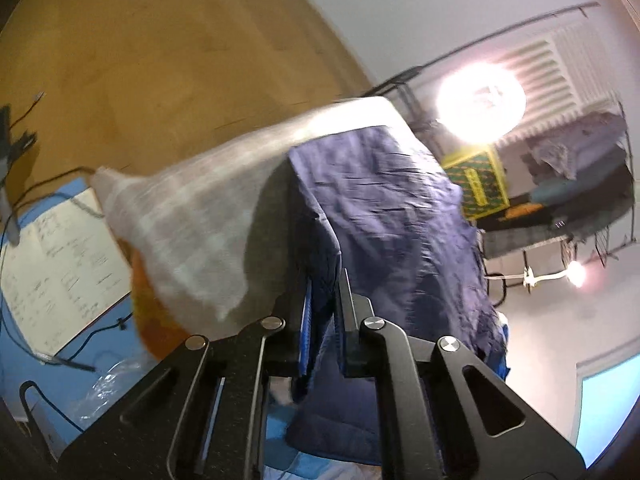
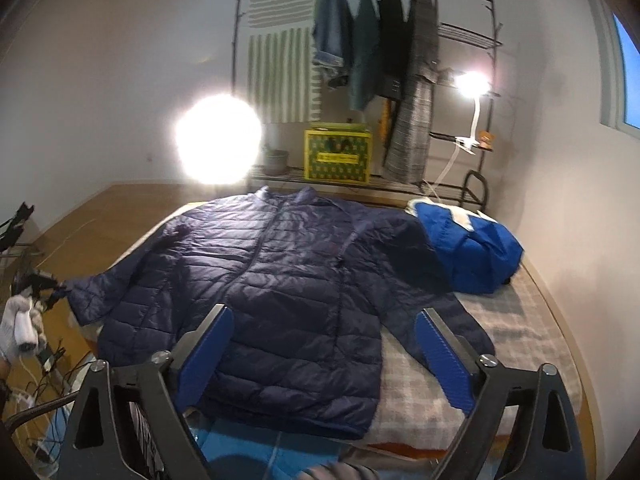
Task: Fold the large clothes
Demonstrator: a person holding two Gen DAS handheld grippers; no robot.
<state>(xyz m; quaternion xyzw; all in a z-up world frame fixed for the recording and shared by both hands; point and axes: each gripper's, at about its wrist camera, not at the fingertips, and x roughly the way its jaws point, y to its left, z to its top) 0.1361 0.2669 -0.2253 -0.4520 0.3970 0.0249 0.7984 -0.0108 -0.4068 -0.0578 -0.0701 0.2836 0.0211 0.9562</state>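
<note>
The left gripper (image 1: pixel 323 280) has its fingers clenched on a sleeve of the navy puffer jacket (image 2: pixel 260 280), lifting that fabric off the edge. The right gripper (image 2: pixel 324 356) hovers above the jacket's hem with its blue-padded fingers (image 2: pixel 208 354) spread wide, grasping nothing. The jacket lies flat, front up, across the checked bed (image 2: pixel 516 320). A bright blue garment (image 2: pixel 472 252) is bunched near the bed's far right corner. A clothes rack (image 2: pixel 400 80) stands against the wall behind.
</note>
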